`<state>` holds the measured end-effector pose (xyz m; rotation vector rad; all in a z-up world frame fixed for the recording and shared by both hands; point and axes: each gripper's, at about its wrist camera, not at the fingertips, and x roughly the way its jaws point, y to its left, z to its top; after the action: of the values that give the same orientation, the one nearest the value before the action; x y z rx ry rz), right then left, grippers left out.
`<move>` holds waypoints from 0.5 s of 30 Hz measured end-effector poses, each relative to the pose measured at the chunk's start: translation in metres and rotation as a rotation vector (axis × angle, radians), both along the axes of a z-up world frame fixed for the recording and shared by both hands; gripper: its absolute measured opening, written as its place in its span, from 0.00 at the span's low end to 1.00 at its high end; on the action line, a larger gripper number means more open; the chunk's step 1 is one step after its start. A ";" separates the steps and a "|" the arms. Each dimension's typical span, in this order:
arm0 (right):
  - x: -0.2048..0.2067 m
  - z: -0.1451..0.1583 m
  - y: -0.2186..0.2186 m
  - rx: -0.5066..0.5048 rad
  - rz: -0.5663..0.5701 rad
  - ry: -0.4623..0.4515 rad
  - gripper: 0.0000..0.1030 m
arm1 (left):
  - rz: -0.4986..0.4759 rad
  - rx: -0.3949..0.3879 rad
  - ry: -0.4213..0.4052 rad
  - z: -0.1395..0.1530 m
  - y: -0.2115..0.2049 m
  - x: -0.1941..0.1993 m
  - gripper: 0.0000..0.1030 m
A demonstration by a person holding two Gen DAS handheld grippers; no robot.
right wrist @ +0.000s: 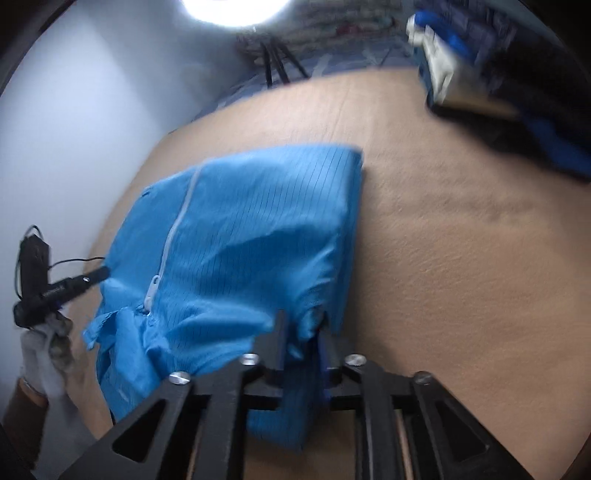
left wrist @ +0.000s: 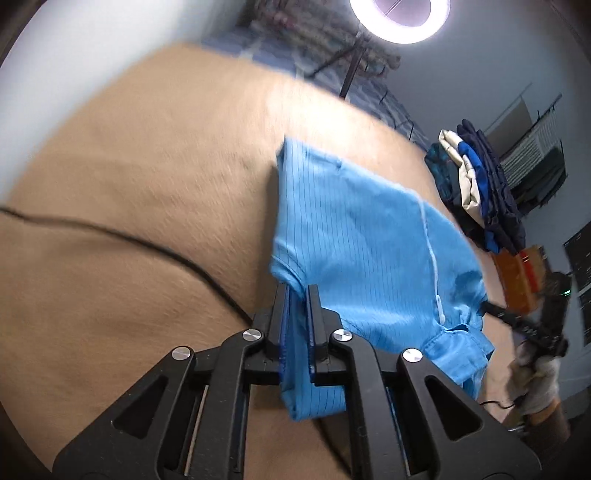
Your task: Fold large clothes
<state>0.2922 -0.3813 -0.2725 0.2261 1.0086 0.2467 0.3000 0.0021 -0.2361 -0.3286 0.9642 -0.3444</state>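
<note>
a light blue pinstriped garment with a white zipper lies partly folded on a tan cloth-covered surface, its near edge lifted off the surface by both grippers. the left gripper has its jaws nearly closed on one near corner, the fabric pinched between the blue pads and hanging down behind them. the right gripper clamps the other near corner, its jaws a little wider apart around a thicker bunch of cloth. in the left wrist view the right gripper shows at the garment's far side, held by a white-gloved hand; in the right wrist view the left gripper shows likewise, with its gloved hand. a black cable runs across the surface to the left of the garment, apart from it. a stack of folded clothes in dark blue, cream and bright blue sits at the surface's far right edge, well apart from the garment. a ring light on a dark stand glows beyond the far edge. both views are motion-blurred.
</note>
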 end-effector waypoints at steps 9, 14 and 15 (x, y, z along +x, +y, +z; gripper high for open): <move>0.052 0.063 0.040 -0.060 0.060 -0.229 0.27 | -0.065 0.049 -0.116 0.047 -0.049 0.057 0.06; 0.101 0.037 0.066 -0.098 0.065 -0.197 0.27 | -0.063 0.155 -0.080 0.016 -0.072 0.092 0.06; 0.107 0.029 0.068 -0.123 0.060 -0.181 0.27 | -0.060 0.175 -0.063 0.005 -0.073 0.097 0.06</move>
<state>0.3995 -0.3130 -0.2431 0.0605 0.8480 0.2546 0.3971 -0.0705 -0.2311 -0.1287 0.9369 -0.3211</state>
